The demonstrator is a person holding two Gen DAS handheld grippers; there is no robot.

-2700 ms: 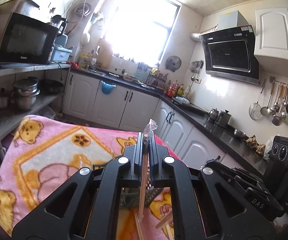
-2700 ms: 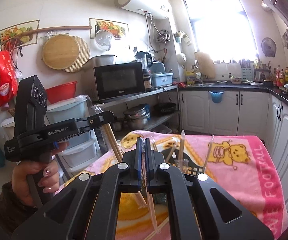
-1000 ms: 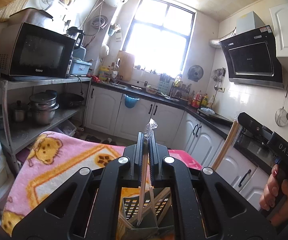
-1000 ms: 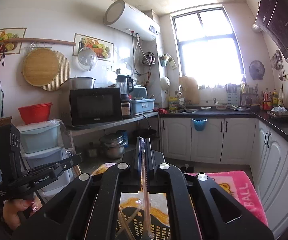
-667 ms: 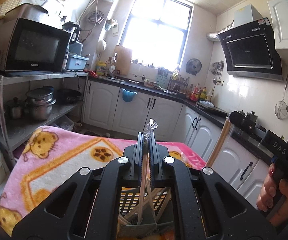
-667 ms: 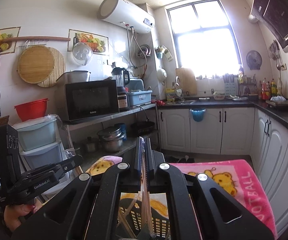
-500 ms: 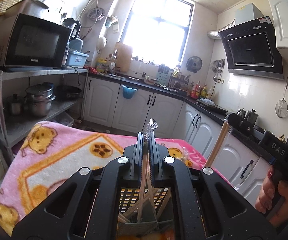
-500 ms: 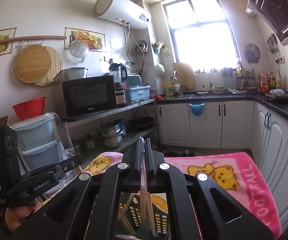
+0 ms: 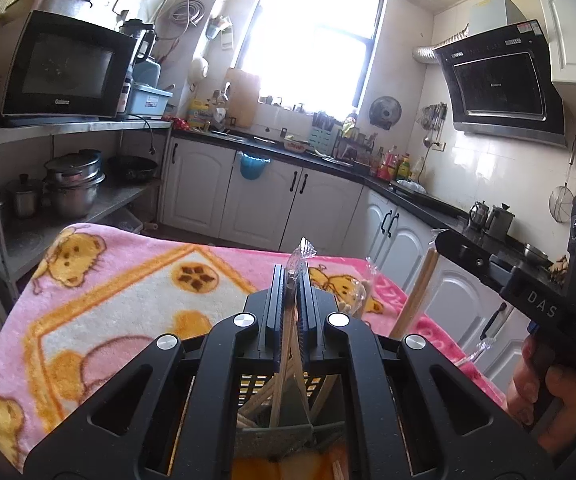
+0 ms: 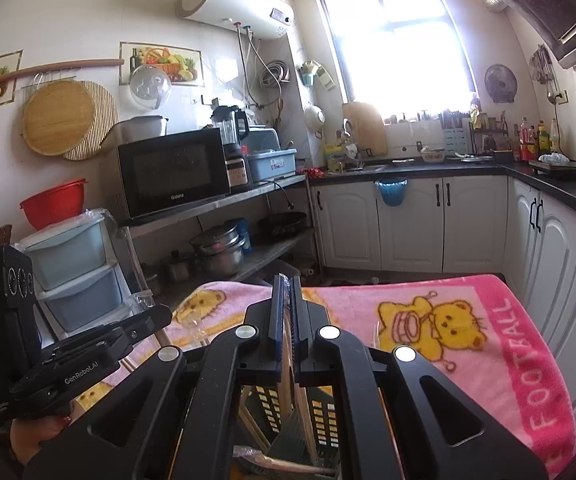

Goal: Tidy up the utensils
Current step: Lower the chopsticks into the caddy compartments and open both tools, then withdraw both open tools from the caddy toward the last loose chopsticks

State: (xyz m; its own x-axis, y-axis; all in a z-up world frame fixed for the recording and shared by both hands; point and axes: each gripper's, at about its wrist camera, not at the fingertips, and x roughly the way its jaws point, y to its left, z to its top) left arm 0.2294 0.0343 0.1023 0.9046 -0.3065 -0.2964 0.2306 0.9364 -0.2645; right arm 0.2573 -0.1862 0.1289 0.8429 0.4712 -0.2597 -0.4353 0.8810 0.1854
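Chopsticks in clear wrappers are what each of your grippers is clamped on. Low in the middle of the left wrist view, your left gripper [image 9: 291, 280] has its jaws pressed together on a wrapped pair [image 9: 283, 354]; the crimped tip of the wrapper sticks up above the fingertips, and the sticks run down below the fingers into the dark slotted basket [image 9: 275, 390] at the bottom centre of the frame. More loose sticks lean inside that basket. At the right of the same view your right hand [image 9: 548, 404] holds the other tool, whose body reads "DAS", with a second wooden pair [image 9: 414, 296] angled down from its tip toward the pink blanket [image 9: 99, 292] that covers the worktop.

In the right wrist view, your right gripper [image 10: 285, 292] is likewise closed tight on a wrapped pair [image 10: 286, 364] that drops straight below it into the basket [image 10: 324, 416], at the bottom centre. A further wrapped piece lies across the bottom edge of that frame; what it is I cannot tell. At the lower left your left hand's tool shows "GenRobot.AI" on its side.

Other writing you can read: "FOOTBALL" along the blanket's darker pink border at the lower right of the right wrist view, and "Galanz" on the black microwave [image 10: 173, 172] on the metal shelf, left of centre.
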